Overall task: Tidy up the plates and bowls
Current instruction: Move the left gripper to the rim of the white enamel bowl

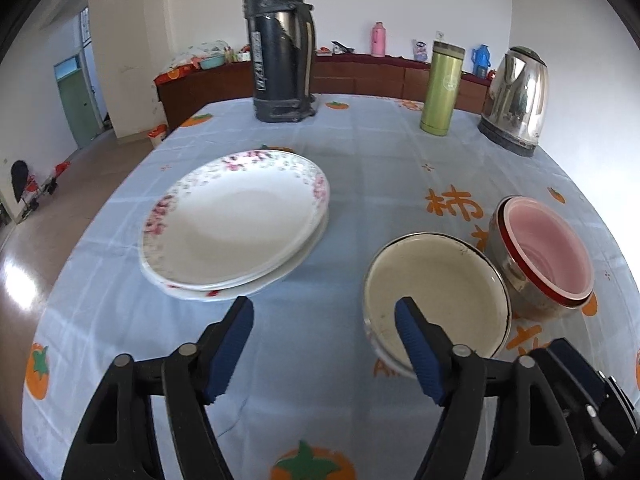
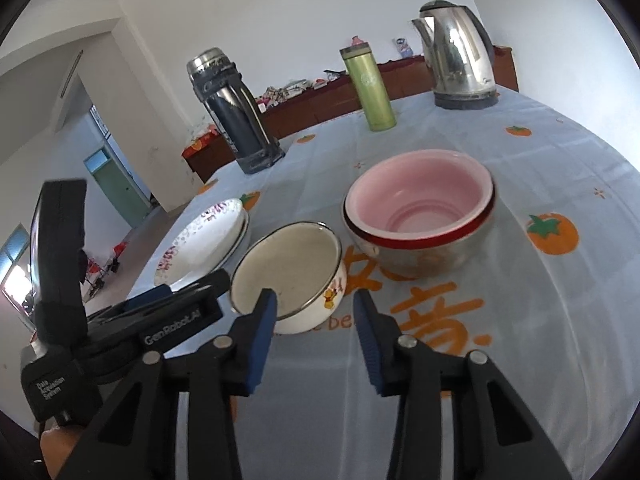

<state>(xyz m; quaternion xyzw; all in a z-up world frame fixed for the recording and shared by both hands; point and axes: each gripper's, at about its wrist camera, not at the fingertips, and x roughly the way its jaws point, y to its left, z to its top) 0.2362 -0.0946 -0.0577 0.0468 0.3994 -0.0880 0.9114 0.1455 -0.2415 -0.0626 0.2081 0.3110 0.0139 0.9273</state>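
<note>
Two floral white plates lie stacked on the blue tablecloth. To their right stands a cream enamel bowl. Beside it is a steel bowl with a pink bowl nested inside. My left gripper is open over bare cloth between the plates and the cream bowl, with nothing between its fingers. My right gripper is open just in front of the cream bowl. Its left fingertip overlaps the bowl's near rim in the view, and the pads press on nothing.
At the table's far side stand a dark thermos, a green flask and a steel kettle. The table drops off to the floor on the left. A wooden sideboard runs along the back wall.
</note>
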